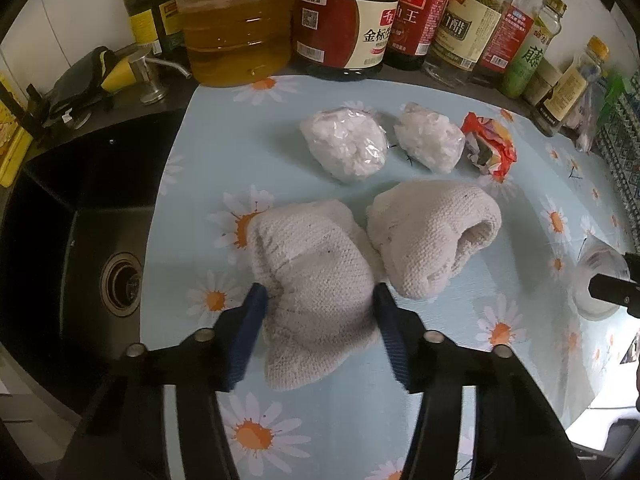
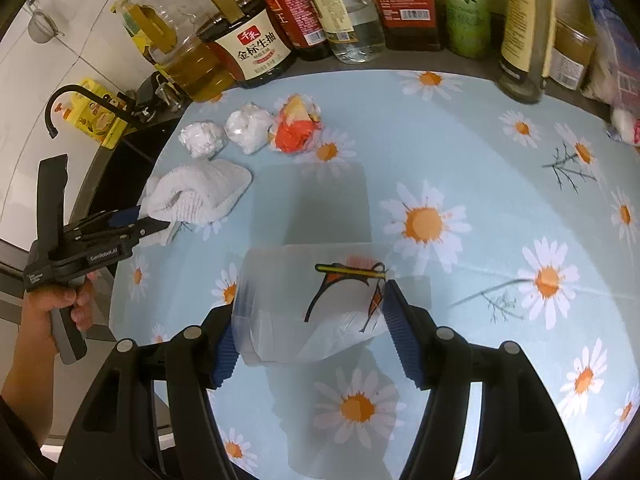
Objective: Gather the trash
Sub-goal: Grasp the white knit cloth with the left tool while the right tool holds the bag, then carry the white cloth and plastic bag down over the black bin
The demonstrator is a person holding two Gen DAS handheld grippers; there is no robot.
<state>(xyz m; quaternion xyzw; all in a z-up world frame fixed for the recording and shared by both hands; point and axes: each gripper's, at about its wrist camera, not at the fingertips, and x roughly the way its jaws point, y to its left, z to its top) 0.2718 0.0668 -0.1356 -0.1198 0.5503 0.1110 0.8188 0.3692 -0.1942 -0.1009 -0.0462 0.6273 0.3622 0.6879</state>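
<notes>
A white knitted cloth (image 1: 316, 272) lies bunched in two lumps on the daisy-print mat (image 1: 352, 420). My left gripper (image 1: 320, 304) points down at the nearer lump, its blue pads pressed against both sides. The right wrist view shows the same left gripper (image 2: 160, 222) at the cloth (image 2: 200, 192), held by a hand (image 2: 60, 304). My right gripper (image 2: 310, 304) is shut on a translucent printed plastic cup (image 2: 320, 304), held on its side above the mat. Behind the cloth lie two crumpled white plastic wads (image 1: 344, 144) (image 1: 430, 140) and a red-orange wrapper (image 1: 488, 144).
A black sink (image 1: 80, 240) with a drain lies left of the mat, with a black faucet (image 2: 60, 104) and a yellow box (image 2: 96, 120) behind it. Oil and sauce bottles (image 1: 236, 20) line the back edge. The right half of the mat (image 2: 500, 160) holds nothing.
</notes>
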